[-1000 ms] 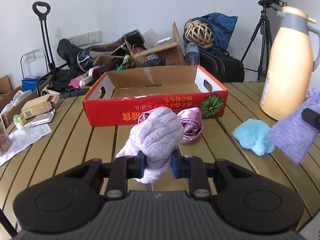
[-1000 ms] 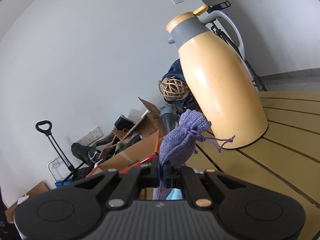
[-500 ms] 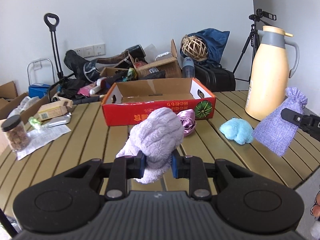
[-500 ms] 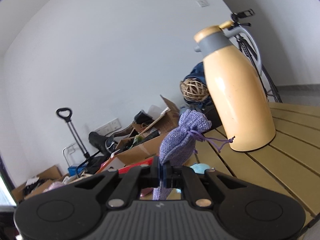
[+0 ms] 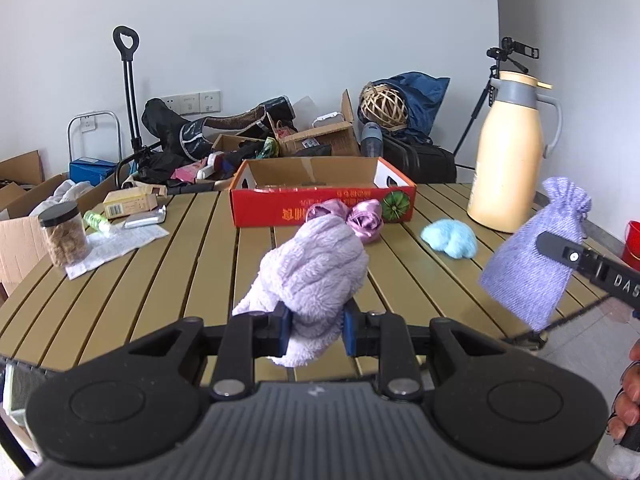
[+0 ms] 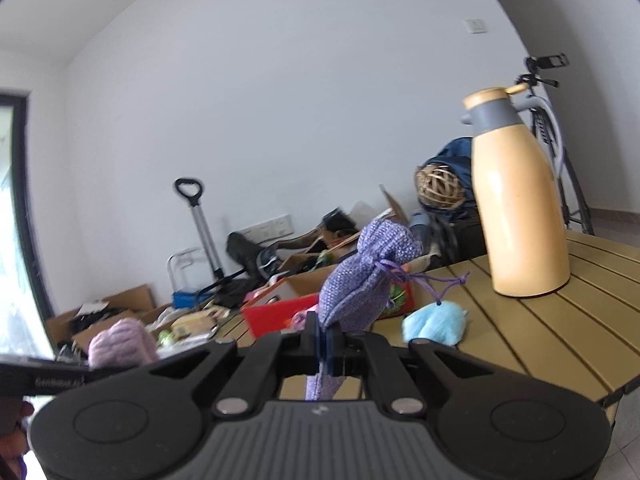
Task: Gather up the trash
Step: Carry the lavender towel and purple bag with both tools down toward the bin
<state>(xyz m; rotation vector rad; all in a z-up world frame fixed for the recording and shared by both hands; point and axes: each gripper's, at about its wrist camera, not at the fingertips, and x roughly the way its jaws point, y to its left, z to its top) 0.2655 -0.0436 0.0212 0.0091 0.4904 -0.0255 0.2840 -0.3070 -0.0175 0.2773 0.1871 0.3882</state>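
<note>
My left gripper is shut on a fluffy lilac cloth, held in the air over the near edge of the slatted table. In the right wrist view that lilac cloth shows at lower left. My right gripper is shut on a purple woven drawstring pouch; the left wrist view shows the pouch hanging off the table's right side. On the table lie a pink satin bundle and a light blue fluffy cloth.
A red cardboard tray stands at the table's far side. A tall cream thermos stands at the right. A jar, papers and small packets lie on the left. Boxes, bags and a tripod fill the floor behind. A red bucket sits far right.
Both grippers have pulled back from the table with their loads still gripped; the red tray and thermos now look smaller and farther. The right wrist view has rolled closer to level.
</note>
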